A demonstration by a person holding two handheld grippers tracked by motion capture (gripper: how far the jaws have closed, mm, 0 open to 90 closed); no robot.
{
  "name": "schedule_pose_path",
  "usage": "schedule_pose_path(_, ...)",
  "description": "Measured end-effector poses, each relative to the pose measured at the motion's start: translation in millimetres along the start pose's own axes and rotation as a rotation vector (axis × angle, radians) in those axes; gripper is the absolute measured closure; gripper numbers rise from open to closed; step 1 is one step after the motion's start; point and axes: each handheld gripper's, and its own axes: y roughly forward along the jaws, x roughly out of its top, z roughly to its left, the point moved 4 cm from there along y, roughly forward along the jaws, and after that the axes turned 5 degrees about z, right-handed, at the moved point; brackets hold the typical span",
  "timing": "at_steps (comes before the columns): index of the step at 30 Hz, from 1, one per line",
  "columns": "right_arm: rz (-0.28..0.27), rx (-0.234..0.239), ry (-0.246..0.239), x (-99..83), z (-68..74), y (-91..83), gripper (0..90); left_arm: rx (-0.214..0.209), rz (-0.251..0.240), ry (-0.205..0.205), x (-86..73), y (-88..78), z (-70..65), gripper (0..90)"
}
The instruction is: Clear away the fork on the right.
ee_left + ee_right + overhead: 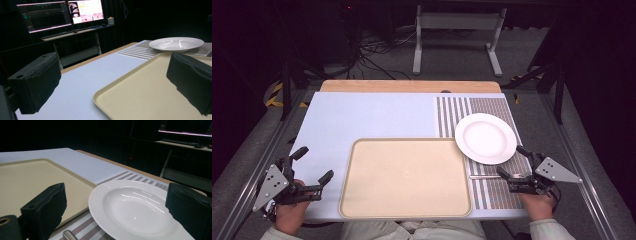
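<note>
Hovering open and empty: right tongs [513,163] near white plate [485,138] and a utensil handle [484,176]; left tongs [317,164] open beside beige tray [362,200].

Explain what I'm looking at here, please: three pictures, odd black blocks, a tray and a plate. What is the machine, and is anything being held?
There is no robot arm: a person at the table holds a two-jaw tool in each hand. The high view looks down on the table, with the left gripper at bottom left and the right gripper at bottom right. The other two pictures come from cameras riding on each gripper; the black blocks are its own jaws. On the table lie a beige tray, a striped placemat, a white plate on the mat, and a metal utensil handle below the plate. Both grippers stand open and hold nothing.
</note>
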Motion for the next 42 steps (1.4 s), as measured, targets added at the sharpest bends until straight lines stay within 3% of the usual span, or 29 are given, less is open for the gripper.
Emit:
schedule_pose_path(22, -0.019, 0.036, -0.004, 8.8, -3.2, -5.5, 8.6, -0.002, 0.004, 0.005, 0.4, 0.1, -3.6, 0.4)
schedule_pose_path(27, -0.022, 0.036, -0.019, 19.3, -7.6, -6.0, 8.6, -0.002, 0.008, 0.004, -0.1, 0.5, -3.3, 0.4)
schedule_pose_path(33, 0.03, 0.089, -0.035, 36.4, -11.7, 0.8, 8.7, -0.005, 0.01, 0.0, -0.1, 0.2, -3.7, 0.5)
schedule_pose_path(42, 0.008, 0.112, -0.043, 54.6, -15.4, 14.4, 10.2, -0.007, 0.012, 0.002, 0.1, 0.4, -3.7, 0.5)
